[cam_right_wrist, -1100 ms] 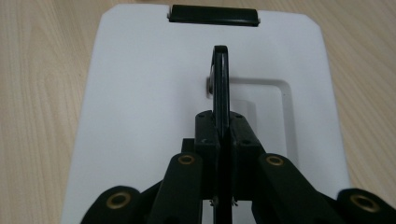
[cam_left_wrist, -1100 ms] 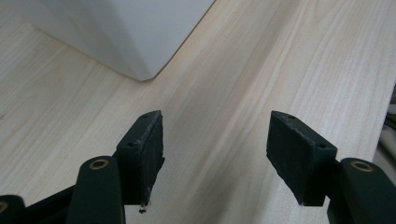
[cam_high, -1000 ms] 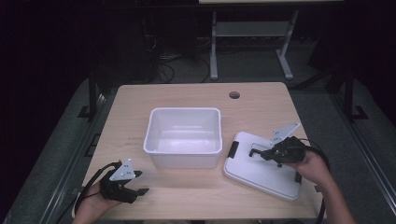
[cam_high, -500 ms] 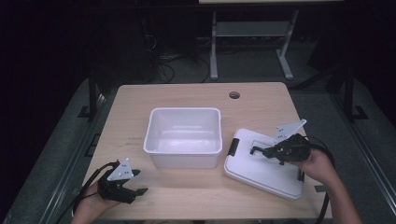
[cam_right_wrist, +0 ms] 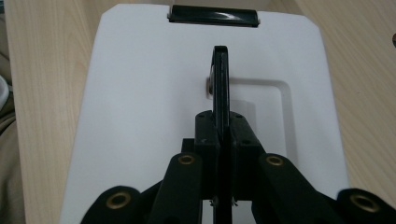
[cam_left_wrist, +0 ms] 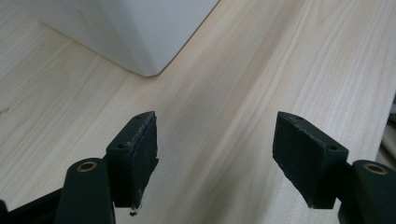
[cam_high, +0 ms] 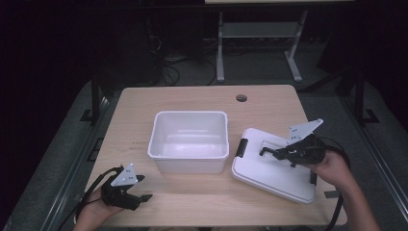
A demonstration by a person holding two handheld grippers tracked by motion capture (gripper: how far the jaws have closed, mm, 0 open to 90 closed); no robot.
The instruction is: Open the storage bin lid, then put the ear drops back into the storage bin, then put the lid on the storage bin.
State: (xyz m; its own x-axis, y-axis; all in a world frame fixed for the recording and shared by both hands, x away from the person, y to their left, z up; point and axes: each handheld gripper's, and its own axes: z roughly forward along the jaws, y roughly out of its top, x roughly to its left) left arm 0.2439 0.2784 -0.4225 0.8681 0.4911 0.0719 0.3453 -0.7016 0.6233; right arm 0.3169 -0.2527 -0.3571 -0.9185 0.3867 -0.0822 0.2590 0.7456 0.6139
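The right gripper (cam_high: 267,151) sits over the white lid (cam_high: 269,171), which lies on the right part of the table (cam_high: 192,101), just right of the white tub (cam_high: 189,139). In the right gripper view the gripper's (cam_right_wrist: 220,84) two jaws are pressed together on a thin black handle (cam_right_wrist: 220,70) that stands up on edge from the recessed middle of the lid (cam_right_wrist: 140,116). The handle runs straight between the pads and out past their tips. A black latch (cam_right_wrist: 213,15) lies along the far edge of the lid in that view; in the high view a latch (cam_high: 241,147) shows on the lid's left edge, next to the tub. The lid lies slightly askew to the table's edge, its near right corner close to the table's near edge. Whether it rests flat or is lifted at one side cannot be told.

The left gripper (cam_high: 144,196) rests at the near left corner of the table, held low, well apart from the lid and a little near and left of the tub. Its jaws have just been opening and now stand spread, with bare table (cam_left_wrist: 243,93) between the pads and nothing held. In the left gripper view (cam_left_wrist: 212,154) a lower corner of the tub (cam_left_wrist: 135,28) shows beyond the jaws, not touching them.

The tub is upright and open in the middle of the table. A round hole (cam_high: 241,97) lies in the tabletop near the far edge.
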